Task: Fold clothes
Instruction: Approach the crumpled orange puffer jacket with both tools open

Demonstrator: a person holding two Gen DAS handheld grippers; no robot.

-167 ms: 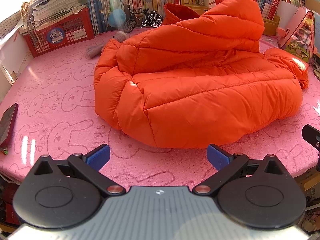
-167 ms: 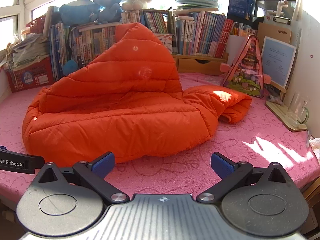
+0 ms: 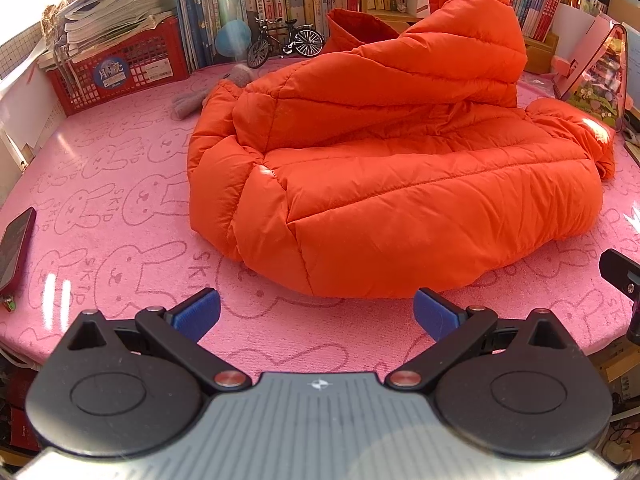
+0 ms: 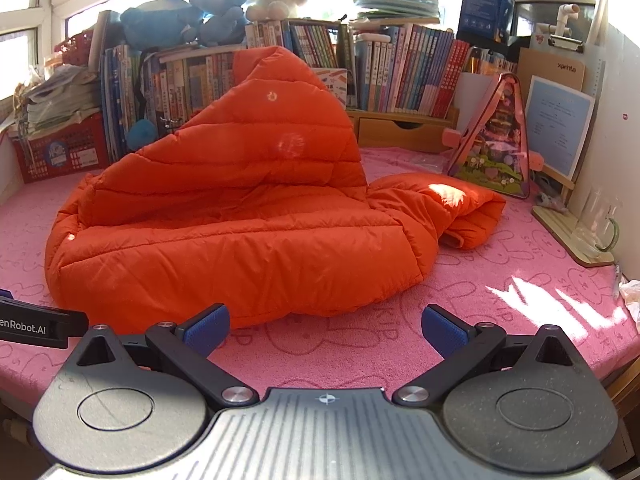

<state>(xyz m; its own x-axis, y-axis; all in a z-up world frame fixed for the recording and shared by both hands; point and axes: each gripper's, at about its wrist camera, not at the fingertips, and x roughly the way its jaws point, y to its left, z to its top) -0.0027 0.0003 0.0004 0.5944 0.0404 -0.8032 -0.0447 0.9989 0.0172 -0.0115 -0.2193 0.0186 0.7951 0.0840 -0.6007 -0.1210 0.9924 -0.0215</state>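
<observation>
An orange puffer jacket lies bunched in a heap on the pink rabbit-print table cover, its upper part propped up against the books behind. In the right wrist view the same jacket fills the middle, with one sleeve lying out to the right. My left gripper hovers open just short of the jacket's near edge, nothing between its blue pads. My right gripper is also open and empty, just in front of the jacket's near hem. The left gripper's side shows at the left edge of the right wrist view.
A dark phone lies at the table's left edge. A red crate with papers, rows of books, a model bicycle and a grey soft toy line the back. A triangular pink case and a glass mug stand at right.
</observation>
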